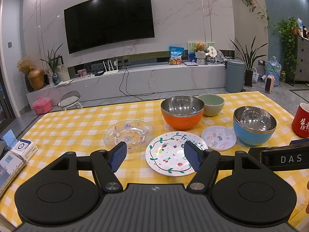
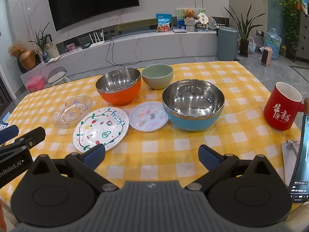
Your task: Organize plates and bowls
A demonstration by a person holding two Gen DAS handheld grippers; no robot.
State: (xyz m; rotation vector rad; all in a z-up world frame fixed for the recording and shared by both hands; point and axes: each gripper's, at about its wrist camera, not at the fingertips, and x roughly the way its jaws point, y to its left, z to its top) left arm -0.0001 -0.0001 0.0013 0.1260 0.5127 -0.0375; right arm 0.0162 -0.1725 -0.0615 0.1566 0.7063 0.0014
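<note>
On the yellow checked tablecloth (image 1: 77, 127) lie a clear glass plate (image 1: 129, 135) (image 2: 71, 110), a white fruit-painted plate (image 1: 171, 153) (image 2: 101, 128) and a small white sticker plate (image 1: 218, 137) (image 2: 148, 118). Behind them stand an orange steel-lined bowl (image 1: 182, 112) (image 2: 118, 86), a green bowl (image 1: 211, 104) (image 2: 157, 75) and a blue steel-lined bowl (image 1: 254, 125) (image 2: 193, 104). My left gripper (image 1: 155, 154) hovers open over the near edges of the glass and fruit plates. My right gripper (image 2: 151, 157) stays open above bare cloth in front of the plates, holding nothing.
A red mug (image 2: 283, 109) (image 1: 301, 122) stands at the right edge. A phone on a stand (image 2: 301, 154) rises at the far right. A white box (image 1: 24, 148) and a booklet (image 1: 8, 166) lie at the left edge. Beyond the table are a TV wall and a low cabinet.
</note>
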